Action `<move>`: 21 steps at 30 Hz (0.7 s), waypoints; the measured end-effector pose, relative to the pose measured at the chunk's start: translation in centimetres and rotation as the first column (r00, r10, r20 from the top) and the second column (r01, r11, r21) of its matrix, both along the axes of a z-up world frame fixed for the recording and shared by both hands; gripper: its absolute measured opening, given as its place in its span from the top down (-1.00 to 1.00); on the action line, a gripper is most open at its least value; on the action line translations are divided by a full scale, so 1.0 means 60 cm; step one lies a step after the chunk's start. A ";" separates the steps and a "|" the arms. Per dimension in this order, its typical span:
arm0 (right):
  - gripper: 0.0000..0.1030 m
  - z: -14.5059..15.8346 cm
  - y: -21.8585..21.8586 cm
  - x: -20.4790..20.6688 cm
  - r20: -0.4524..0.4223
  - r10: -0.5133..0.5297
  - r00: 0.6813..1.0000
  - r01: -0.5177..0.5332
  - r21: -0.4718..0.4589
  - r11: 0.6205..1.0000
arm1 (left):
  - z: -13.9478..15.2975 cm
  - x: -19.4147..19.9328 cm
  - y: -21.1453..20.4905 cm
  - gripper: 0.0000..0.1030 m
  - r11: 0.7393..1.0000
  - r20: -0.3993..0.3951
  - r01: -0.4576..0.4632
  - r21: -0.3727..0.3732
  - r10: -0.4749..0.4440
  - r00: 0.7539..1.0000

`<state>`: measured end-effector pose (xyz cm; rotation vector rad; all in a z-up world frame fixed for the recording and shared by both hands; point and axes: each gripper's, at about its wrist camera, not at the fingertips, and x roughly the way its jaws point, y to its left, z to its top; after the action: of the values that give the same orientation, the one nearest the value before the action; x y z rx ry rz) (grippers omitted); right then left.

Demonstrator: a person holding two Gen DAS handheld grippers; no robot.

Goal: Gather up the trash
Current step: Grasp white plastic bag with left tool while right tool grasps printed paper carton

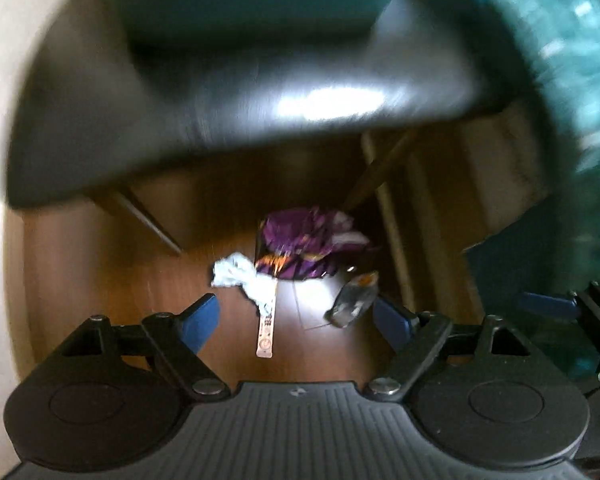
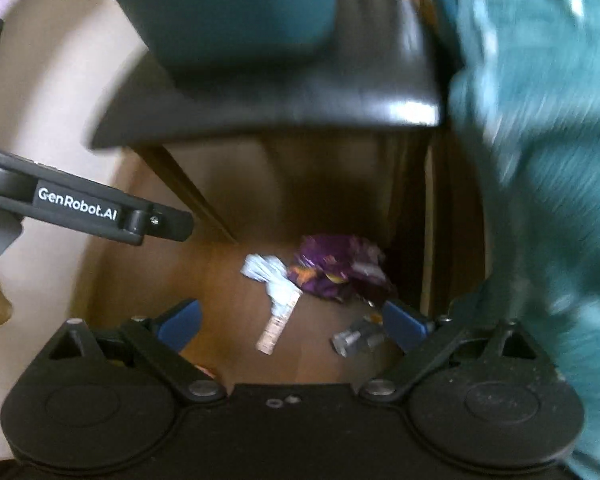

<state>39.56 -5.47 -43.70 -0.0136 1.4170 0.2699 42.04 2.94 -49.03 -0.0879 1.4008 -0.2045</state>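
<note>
Your left gripper [image 1: 296,316] and right gripper [image 2: 292,322] both gape wide, empty; the purple wrapper [image 1: 304,246] lies at 12 o'clock, well apart.

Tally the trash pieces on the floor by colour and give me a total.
Purple: 1, the crumpled purple wrapper
White or pale blue: 1, the crumpled tissue
Pinkish tan: 1, the narrow sachet strip
Grey and clear: 1, the small grey wrapper, with an orange tip
Total: 4 pieces, all lying on the wooden floor beneath the dark chair seat. Neither gripper holds anything.
</note>
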 end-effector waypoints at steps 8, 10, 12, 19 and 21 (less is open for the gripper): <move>-0.80 -0.281 -0.028 -0.039 -0.070 -0.080 0.994 0.073 -0.093 0.993 | -0.296 0.021 0.007 -0.64 0.987 -0.146 -0.152 0.051 0.157 0.977; -0.79 -0.331 -0.035 -0.045 -0.088 -0.109 0.990 0.100 -0.098 0.990 | -0.360 0.023 0.010 -0.64 0.983 -0.169 -0.173 0.062 0.181 0.969; -0.78 -0.383 -0.045 -0.048 -0.098 -0.133 0.986 0.122 -0.107 0.987 | -0.414 0.022 0.008 -0.64 0.982 -0.173 -0.169 0.081 0.181 0.968; -0.64 -0.537 -0.076 -0.050 -0.162 -0.240 0.957 0.220 -0.133 0.966 | -0.566 0.028 0.003 -0.64 0.974 -0.226 -0.184 0.136 0.211 0.951; -0.60 -0.573 -0.096 -0.049 -0.185 -0.326 0.927 0.303 -0.142 0.942 | -0.595 0.030 0.004 -0.64 0.969 -0.240 -0.205 0.136 0.233 0.942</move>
<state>36.59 -11.21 -78.08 0.1547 1.6136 -0.0779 43.85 3.15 -84.74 -0.1836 1.6428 0.0726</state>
